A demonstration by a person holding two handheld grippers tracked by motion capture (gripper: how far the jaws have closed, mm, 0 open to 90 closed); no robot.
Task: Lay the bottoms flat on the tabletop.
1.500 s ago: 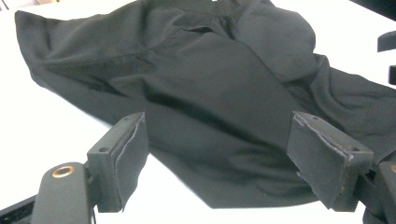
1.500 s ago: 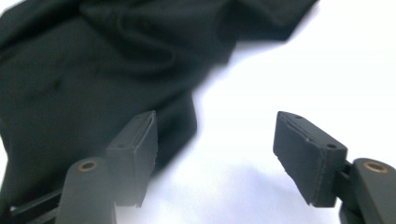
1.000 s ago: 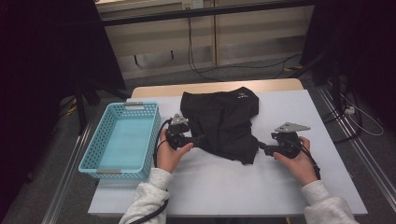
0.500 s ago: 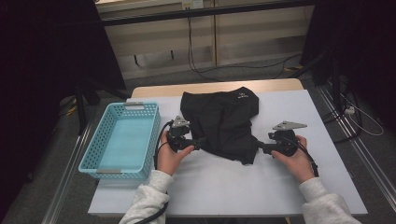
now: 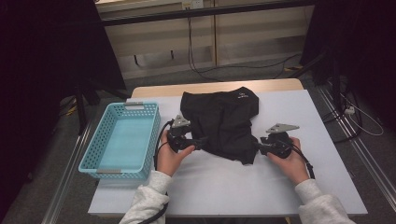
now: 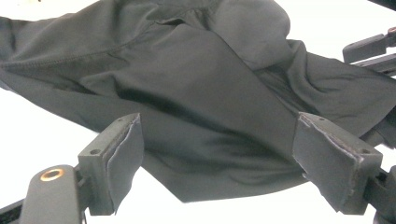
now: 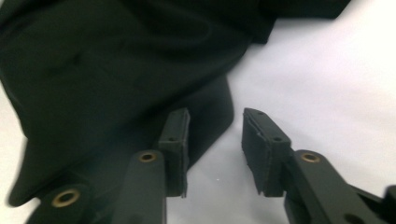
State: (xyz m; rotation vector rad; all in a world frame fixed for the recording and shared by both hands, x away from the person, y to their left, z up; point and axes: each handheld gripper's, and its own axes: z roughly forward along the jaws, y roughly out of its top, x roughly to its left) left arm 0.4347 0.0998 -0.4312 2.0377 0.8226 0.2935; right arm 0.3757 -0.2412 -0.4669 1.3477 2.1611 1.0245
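Note:
A black garment lies crumpled on the white table, and it spreads ahead of the jaws in the left gripper view. My left gripper is at its left edge, open wide, with fabric lying between the pads but not pinched. My right gripper is at the garment's lower right corner. Its jaws have just been closing and still stand apart. The black hem reaches into the gap beside the left pad, and bare table shows by the right pad.
A light blue plastic basket stands empty at the table's left side, close to my left hand. Bare white table extends in front of and to the right of the garment. Dark curtains and cables lie beyond the far edge.
My right gripper has edged slightly left toward the garment's corner. The left hand and the garment have stayed where they were.

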